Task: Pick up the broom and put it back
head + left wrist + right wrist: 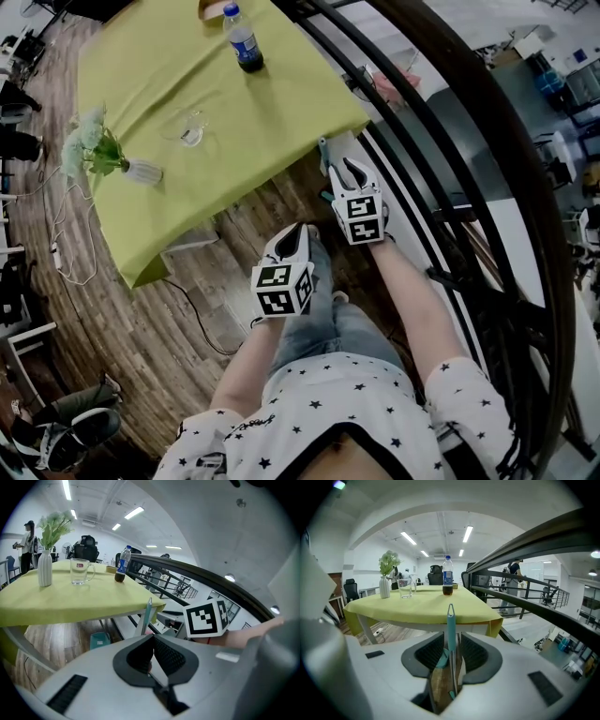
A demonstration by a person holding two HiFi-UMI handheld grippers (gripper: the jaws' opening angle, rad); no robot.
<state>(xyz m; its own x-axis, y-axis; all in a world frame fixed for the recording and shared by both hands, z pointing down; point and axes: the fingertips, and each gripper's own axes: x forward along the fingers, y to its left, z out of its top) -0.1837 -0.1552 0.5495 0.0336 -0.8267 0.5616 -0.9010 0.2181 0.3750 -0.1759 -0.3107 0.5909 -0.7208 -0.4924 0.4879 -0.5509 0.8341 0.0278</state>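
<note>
The broom's teal handle [450,620] stands upright between the jaws of my right gripper [451,646]. A thin gap shows on each side of it, so the pads do not press on it and the gripper is open. In the left gripper view the same handle [146,616] rises just beyond my left gripper [151,641], whose fingertips meet with nothing between them. From the head view the right gripper [339,171] is by the table's near corner. The left gripper [298,242] hangs lower, over the person's legs. The broom's head is hidden.
A table with a yellow-green cloth [178,75] carries a cola bottle [244,39], a glass mug [190,128] and a vase of flowers [141,172]. A dark railing [450,141] curves close on the right. Cables [66,234] lie on the wooden floor.
</note>
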